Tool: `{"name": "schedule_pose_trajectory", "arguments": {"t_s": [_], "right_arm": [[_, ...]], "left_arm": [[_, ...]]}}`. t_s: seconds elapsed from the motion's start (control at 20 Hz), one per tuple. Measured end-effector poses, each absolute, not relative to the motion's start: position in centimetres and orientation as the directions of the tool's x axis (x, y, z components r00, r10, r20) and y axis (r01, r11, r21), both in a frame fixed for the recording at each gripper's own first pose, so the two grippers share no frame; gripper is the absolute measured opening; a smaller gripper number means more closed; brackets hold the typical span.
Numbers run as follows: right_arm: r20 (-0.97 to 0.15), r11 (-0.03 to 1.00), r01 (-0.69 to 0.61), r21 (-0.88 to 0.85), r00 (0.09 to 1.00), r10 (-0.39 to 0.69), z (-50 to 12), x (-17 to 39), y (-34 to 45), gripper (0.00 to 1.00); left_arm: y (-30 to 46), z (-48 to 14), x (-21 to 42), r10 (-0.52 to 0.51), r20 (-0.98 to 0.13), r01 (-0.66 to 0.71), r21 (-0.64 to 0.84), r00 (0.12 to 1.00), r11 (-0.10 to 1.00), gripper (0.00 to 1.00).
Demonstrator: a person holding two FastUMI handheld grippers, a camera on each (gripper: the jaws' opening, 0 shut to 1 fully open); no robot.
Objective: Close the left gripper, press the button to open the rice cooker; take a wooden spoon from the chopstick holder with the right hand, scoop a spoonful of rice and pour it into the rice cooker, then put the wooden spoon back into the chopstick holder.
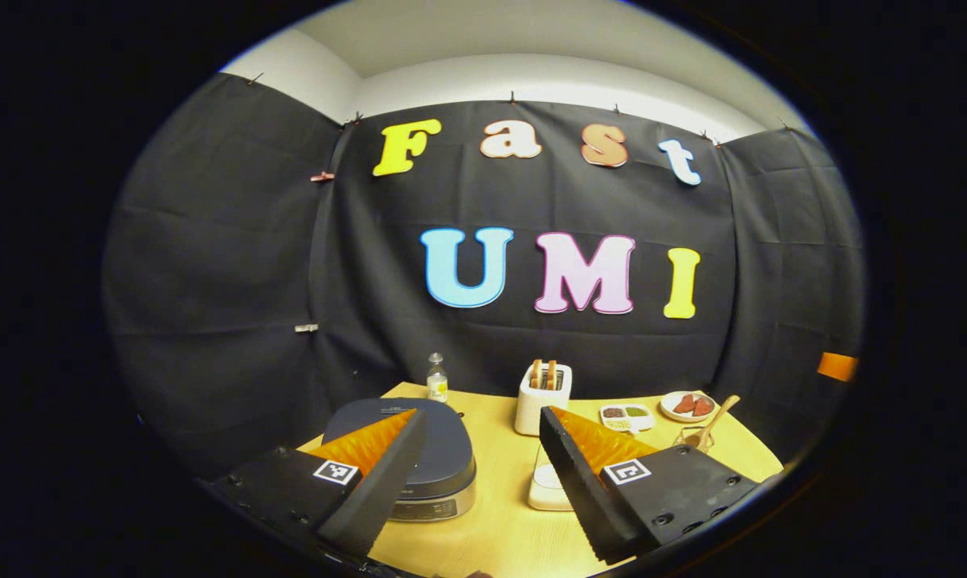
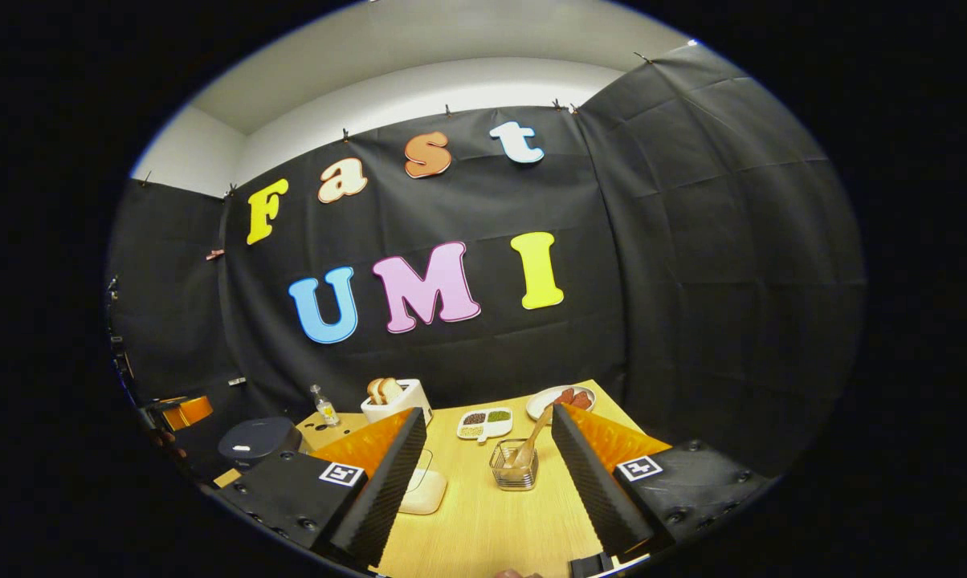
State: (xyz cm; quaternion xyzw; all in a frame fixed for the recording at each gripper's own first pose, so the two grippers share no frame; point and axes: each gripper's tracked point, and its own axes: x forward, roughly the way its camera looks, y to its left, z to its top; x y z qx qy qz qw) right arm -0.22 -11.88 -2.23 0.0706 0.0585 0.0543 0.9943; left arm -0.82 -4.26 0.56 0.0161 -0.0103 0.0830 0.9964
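wooden table (image 1: 491, 530) below; left gripper (image 1: 483, 474) and right gripper (image 2: 487, 474) hover level, fingers spread, grasping nothing.

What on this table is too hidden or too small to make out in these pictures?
- Rice cooker: left gripper view, its button panel is partly behind a finger.
- White dish: right gripper view, half covered by a finger; contents unclear.
- Divided tray: grains too small to identify.
- Wooden spoon: bowl obscured inside the holder.

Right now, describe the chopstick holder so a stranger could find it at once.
Start at the yellow table, then find the white toaster at its back. Right of it, nearer the front, stands the chopstick holder: a small see-through wire basket, the one container with a wooden spoon leaning out.
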Motion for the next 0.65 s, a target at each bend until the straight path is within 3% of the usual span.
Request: {"name": "schedule_pose_trajectory", "arguments": {"t_s": [0.25,0.65], "right_arm": [[-0.102,0.997,-0.063,0.034,0.993,0.066,-2.8,-1.2,-11.1,0.98],[-0.116,0.994,-0.106,-0.036,0.988,0.102,-1.6,0.6,-7.3,0.98]], "left_arm": [[-5.2,0.6,-1.4,0.119,0.006,-0.119,0.052,0.993,0.992,0.95],[-3.8,0.3,-1.1,0.09,-0.002,-0.09,0.046,0.996,0.995,0.95]]}}
